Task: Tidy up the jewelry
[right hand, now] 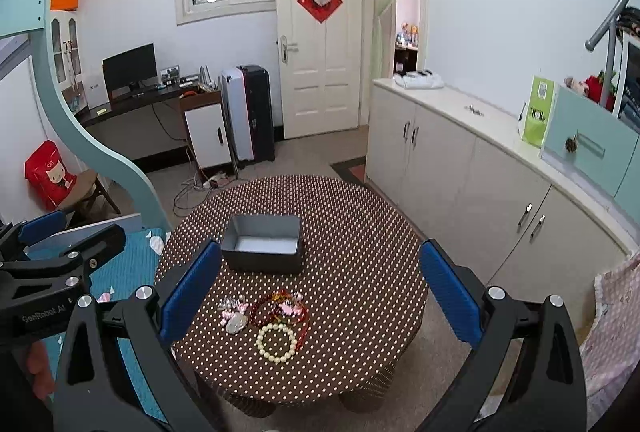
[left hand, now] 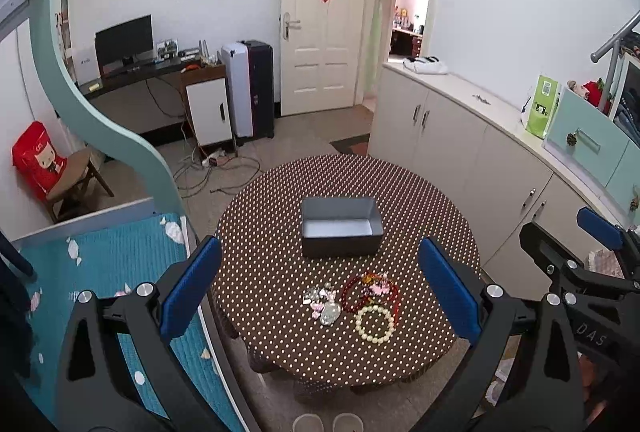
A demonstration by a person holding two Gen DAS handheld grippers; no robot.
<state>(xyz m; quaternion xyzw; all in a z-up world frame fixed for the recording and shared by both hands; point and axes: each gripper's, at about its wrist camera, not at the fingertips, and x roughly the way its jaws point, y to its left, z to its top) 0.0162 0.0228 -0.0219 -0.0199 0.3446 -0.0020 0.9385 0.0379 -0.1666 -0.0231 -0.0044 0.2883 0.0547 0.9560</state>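
On the round dotted bench, seen from the left wrist, a grey box sits far of a jewelry pile: white bead bracelet, red bead strings, small pale pieces. Left gripper fingers stand wide apart, hovering above, touching nothing.

From the right wrist, the bracelet lies nearest, the box beyond; right gripper fingers likewise spread apart, holding nothing.

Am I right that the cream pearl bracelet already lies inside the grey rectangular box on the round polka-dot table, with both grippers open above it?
Not quite: the cream pearl bracelet lies on the round polka-dot table, nearer the camera than the empty grey rectangular box, as the right wrist view shows. The left gripper and right gripper are open.
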